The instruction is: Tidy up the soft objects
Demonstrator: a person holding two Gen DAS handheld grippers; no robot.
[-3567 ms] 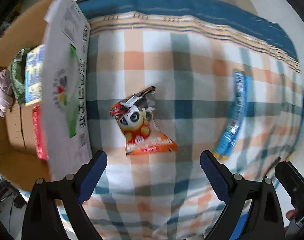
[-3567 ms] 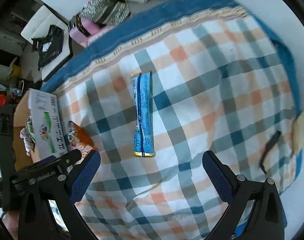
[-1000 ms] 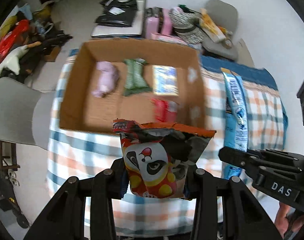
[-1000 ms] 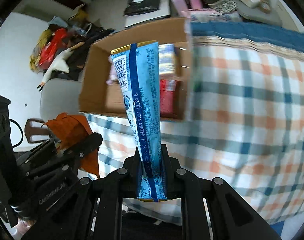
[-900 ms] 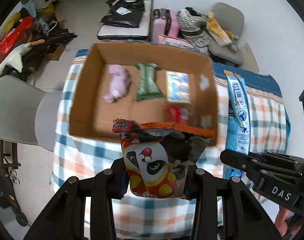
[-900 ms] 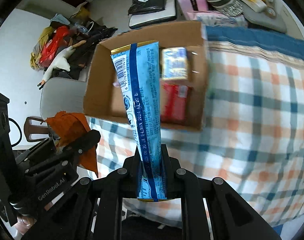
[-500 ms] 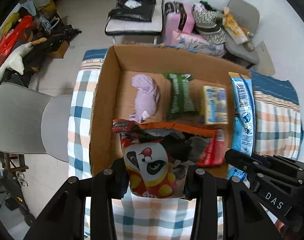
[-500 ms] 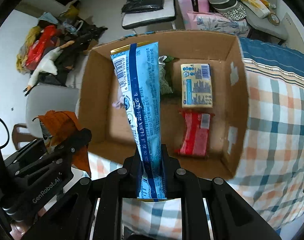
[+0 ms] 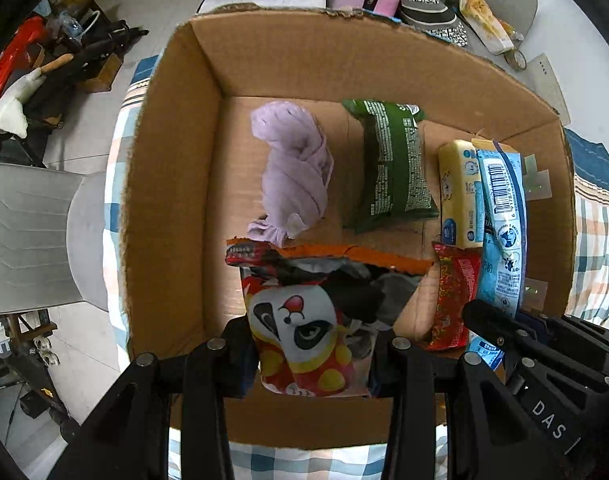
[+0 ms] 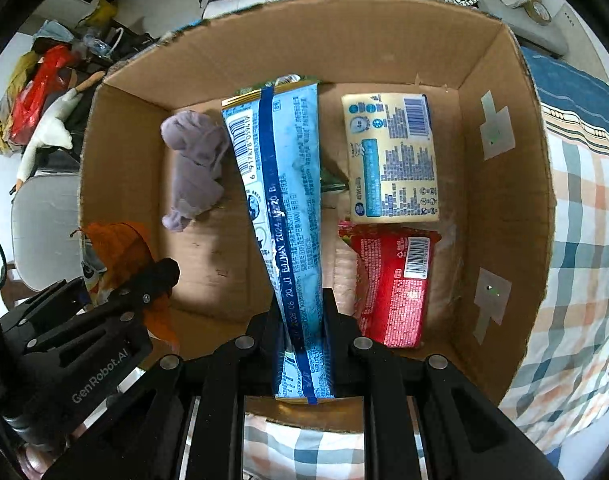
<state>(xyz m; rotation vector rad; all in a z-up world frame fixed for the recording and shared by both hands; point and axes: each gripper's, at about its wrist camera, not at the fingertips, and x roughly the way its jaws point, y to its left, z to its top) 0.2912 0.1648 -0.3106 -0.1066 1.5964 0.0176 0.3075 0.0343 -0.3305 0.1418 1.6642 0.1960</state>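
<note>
**Both snack packs held over the open box**

Now my left tool (image 9: 312, 354) is clenched on the panda snack bag (image 9: 310, 320), holding it upright above the near part of the cardboard box (image 9: 172, 168). My right tool (image 10: 304, 344) is clamped on the lower end of the long blue packet (image 10: 282, 200), which stands up over the middle of the box. On the box floor lie a lilac cloth bundle (image 9: 290, 168) at the left, a green pack (image 9: 394, 164) beside it, a yellow pack (image 10: 390, 156) toward the right wall, and a red pack (image 10: 390, 284) just in front of the yellow one. The box rests on a checked cloth (image 10: 584, 260) covering the surface. A grey chair (image 9: 32, 236) stands just beyond the box's left wall.
</note>
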